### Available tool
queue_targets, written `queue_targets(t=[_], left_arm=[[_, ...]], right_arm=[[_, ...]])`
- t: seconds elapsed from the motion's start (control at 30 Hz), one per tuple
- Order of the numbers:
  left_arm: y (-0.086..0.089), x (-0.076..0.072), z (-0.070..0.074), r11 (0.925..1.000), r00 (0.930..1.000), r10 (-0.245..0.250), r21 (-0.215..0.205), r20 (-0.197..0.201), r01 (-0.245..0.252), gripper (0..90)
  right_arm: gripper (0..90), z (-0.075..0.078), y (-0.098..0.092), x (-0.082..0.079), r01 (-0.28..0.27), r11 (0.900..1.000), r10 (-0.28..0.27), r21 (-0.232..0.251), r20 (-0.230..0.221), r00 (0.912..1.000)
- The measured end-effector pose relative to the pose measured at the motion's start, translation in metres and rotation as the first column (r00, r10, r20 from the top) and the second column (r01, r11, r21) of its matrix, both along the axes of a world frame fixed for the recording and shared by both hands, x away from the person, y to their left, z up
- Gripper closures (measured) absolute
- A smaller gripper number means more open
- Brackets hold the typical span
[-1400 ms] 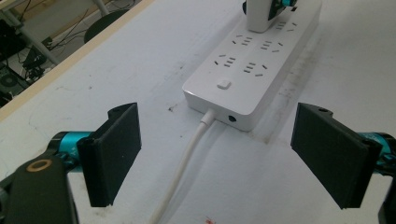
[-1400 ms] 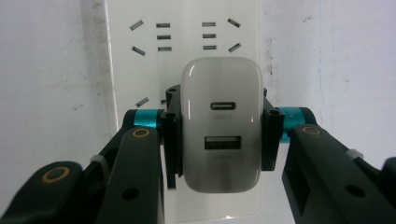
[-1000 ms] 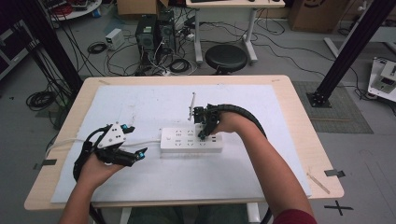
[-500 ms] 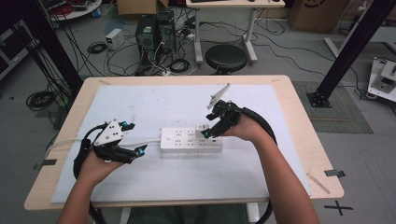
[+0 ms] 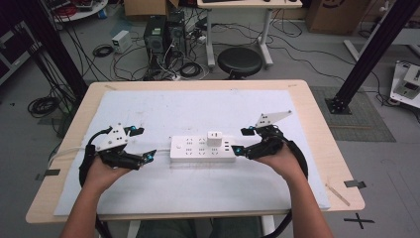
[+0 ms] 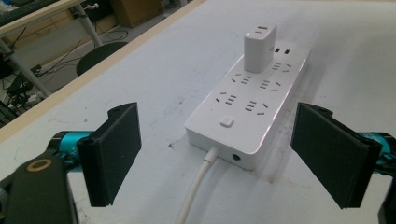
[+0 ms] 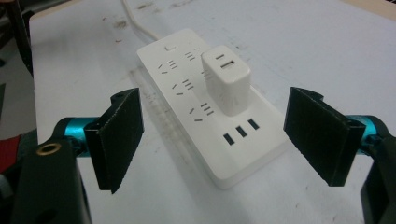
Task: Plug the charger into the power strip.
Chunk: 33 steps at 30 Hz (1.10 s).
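Observation:
A white power strip (image 5: 202,148) lies across the middle of the white mat, and a white charger (image 5: 214,138) stands upright plugged into it. My left gripper (image 5: 141,144) rests open just off the strip's left end, where its white cable (image 6: 201,186) comes out. The left gripper view has the strip (image 6: 247,107) ahead of its own gripper (image 6: 217,154). My right gripper (image 5: 242,140) sits by the strip's right end. Its jaws have just been opening and now stand wide; the strip's USB end (image 7: 243,130) and charger (image 7: 226,84) lie ahead of that gripper (image 7: 217,142), untouched by the pads.
The white mat (image 5: 198,193) covers most of a wooden table (image 5: 317,124). A thin stick (image 5: 338,193) and a piece of black tape (image 5: 355,183) lie near the right front edge. Beyond the far edge stand a black stool (image 5: 240,62), computer towers (image 5: 161,37) and floor cables.
The right gripper let go of the charger and drew away to the strip's right end, with its jaws opening. The charger stays plugged in. The left gripper has hardly moved.

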<state>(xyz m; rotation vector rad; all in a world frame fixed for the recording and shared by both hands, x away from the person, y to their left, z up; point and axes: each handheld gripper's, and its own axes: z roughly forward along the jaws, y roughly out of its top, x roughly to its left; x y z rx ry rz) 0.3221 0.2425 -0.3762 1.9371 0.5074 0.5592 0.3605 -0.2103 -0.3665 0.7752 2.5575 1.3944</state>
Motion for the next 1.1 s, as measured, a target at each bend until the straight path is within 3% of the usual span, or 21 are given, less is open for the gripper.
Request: queue_targets(t=[0.23,1.1], left_arm=[[0.002,0.001,-0.003,0.9998,1.0,-0.003,-0.022,-0.002,0.003,16.1],[0.004,-0.001,-0.004,0.9998,0.9998,0.006,-0.021,-0.016,-0.007,16.1]], right_arm=[[20.4,-0.013,-0.015,-0.013,0.049,0.997,-0.049,0.055,0.005,0.9988],[20.5,-0.012,-0.013,-0.011,0.039,0.999,-0.04,0.033,0.013,0.9991]])
